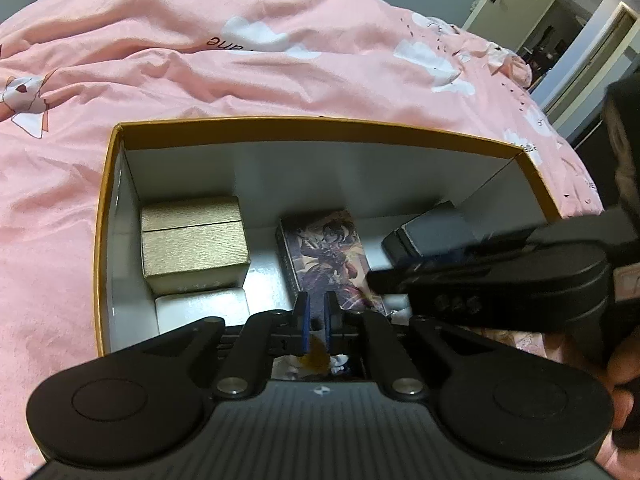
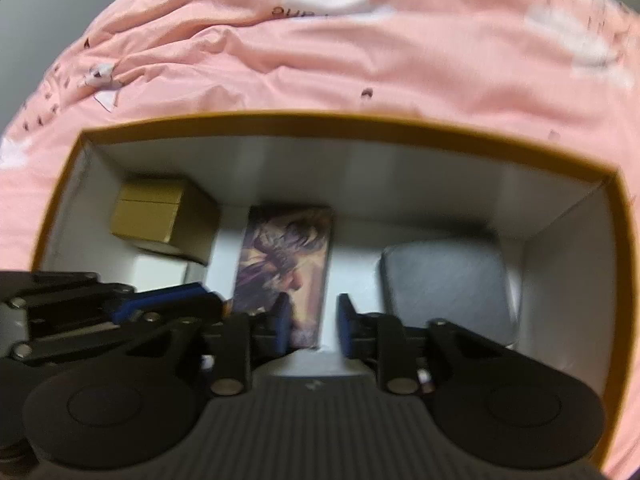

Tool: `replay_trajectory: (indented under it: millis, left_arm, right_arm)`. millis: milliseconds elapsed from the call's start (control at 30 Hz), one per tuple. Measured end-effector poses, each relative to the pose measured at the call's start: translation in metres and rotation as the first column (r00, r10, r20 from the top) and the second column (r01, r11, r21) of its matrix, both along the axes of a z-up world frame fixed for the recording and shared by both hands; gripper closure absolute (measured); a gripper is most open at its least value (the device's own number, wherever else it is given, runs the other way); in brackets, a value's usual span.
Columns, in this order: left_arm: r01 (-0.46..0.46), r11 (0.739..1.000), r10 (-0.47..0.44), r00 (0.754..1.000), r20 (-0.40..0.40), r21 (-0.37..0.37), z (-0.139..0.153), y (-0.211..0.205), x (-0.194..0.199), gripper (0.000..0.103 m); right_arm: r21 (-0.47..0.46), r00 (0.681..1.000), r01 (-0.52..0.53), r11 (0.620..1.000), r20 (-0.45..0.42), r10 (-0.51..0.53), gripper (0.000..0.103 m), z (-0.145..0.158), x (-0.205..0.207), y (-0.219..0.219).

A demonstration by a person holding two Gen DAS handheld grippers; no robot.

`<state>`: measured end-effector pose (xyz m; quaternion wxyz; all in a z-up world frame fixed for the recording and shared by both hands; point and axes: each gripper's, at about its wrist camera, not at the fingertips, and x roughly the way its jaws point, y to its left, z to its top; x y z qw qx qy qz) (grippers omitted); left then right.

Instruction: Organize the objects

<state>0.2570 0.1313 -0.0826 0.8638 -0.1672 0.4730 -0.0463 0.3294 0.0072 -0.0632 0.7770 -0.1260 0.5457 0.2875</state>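
Here, my right gripper [image 2: 311, 322], closed to a narrow gap on nothing, hangs over the illustrated card box [image 2: 286, 264], which lies lengthwise away from it on the orange-rimmed box's [image 2: 320, 124] floor. My left gripper [image 1: 316, 316] is clamped shut, empty as far as I can tell, farther from the grey case [image 2: 448, 292].

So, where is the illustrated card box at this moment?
In both wrist views the illustrated card box lies flat on the floor of the orange-rimmed box, about in the middle, between the gold box and the grey case.
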Motion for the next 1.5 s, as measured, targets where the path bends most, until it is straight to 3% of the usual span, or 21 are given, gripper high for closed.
replay_trajectory:
  millis: [100, 200, 300, 467, 567, 733, 867, 967, 1000, 1067, 1167, 1233, 1333, 1400, 1500]
  left_arm:
    - [0.003, 1.0, -0.003, 1.0, 0.005, -0.028, 0.0, 0.003, 0.0, 0.097]
    - [0.0, 0.999, 0.0, 1.0, 0.004, -0.046, 0.001, 0.003, 0.002, 0.097]
    - [0.0, 0.999, 0.0, 1.0, -0.004, -0.052, 0.0, 0.003, 0.006, 0.097]
    - [-0.001, 0.999, 0.001, 1.0, -0.016, -0.042, -0.001, 0.001, 0.01, 0.097]
    - [0.0, 0.999, 0.0, 1.0, -0.022, -0.037, -0.001, 0.001, 0.01, 0.097]
    - [0.002, 0.999, -0.003, 1.0, -0.021, -0.053, 0.001, 0.003, 0.008, 0.097]
    - [0.002, 0.998, -0.003, 1.0, -0.019, -0.069, 0.002, 0.005, 0.008, 0.097]
    - [0.002, 0.997, -0.003, 1.0, -0.016, -0.081, 0.002, 0.006, 0.008, 0.097]
    - [0.001, 0.997, -0.003, 1.0, -0.015, -0.082, 0.002, 0.007, 0.008, 0.097]
    - [0.004, 0.997, -0.005, 1.0, -0.012, -0.079, 0.002, 0.005, 0.008, 0.097]
    - [0.015, 0.997, -0.015, 1.0, -0.01, -0.076, 0.001, 0.004, 0.007, 0.097]
    - [0.019, 0.997, -0.02, 1.0, -0.011, -0.076, 0.001, 0.004, 0.007, 0.097]
    - [0.023, 0.997, -0.024, 1.0, -0.013, -0.07, 0.001, 0.003, 0.006, 0.097]
    - [0.026, 0.998, -0.027, 1.0, -0.012, -0.063, 0.001, 0.002, 0.005, 0.097]
    - [0.036, 0.998, -0.037, 0.999, -0.017, -0.06, 0.001, 0.001, 0.003, 0.097]
  right_arm:
    - [-0.045, 0.992, -0.079, 0.996, 0.099, 0.083, 0.077, 0.015, -0.003, -0.002]
    - [-0.096, 0.972, -0.172, 0.981, 0.143, 0.184, 0.076, 0.033, 0.006, -0.011]
    - [-0.247, 0.923, -0.302, 0.921, 0.168, 0.347, 0.075, 0.039, 0.011, -0.014]
    - [-0.512, 0.797, -0.456, 0.728, 0.128, 0.59, 0.075, 0.028, 0.003, -0.015]
    - [-0.662, 0.682, -0.522, 0.538, 0.056, 0.73, 0.073, 0.014, -0.003, -0.011]
    - [-0.733, 0.584, -0.6, 0.32, -0.129, 0.801, 0.056, -0.002, -0.002, -0.007]
    - [-0.737, 0.514, -0.649, 0.191, -0.238, 0.824, 0.053, -0.013, -0.004, -0.006]
    - [-0.746, 0.477, -0.652, 0.133, -0.268, 0.837, 0.055, -0.027, -0.007, -0.01]
    - [-0.751, 0.467, -0.649, 0.121, -0.268, 0.843, 0.056, -0.03, -0.007, -0.012]
    - [-0.747, 0.483, -0.648, 0.15, -0.251, 0.839, 0.068, -0.034, -0.002, -0.013]
    - [-0.691, 0.531, -0.677, 0.252, -0.223, 0.817, 0.083, -0.027, 0.008, -0.014]
    - [-0.651, 0.545, -0.689, 0.319, -0.175, 0.82, 0.082, -0.017, 0.01, -0.016]
    - [-0.589, 0.596, -0.687, 0.426, -0.12, 0.794, 0.082, -0.005, 0.017, -0.014]
    - [-0.574, 0.586, -0.694, 0.434, -0.101, 0.804, 0.082, -0.003, 0.018, -0.015]
    - [-0.593, 0.511, -0.713, 0.375, -0.073, 0.856, 0.082, -0.006, 0.009, -0.017]
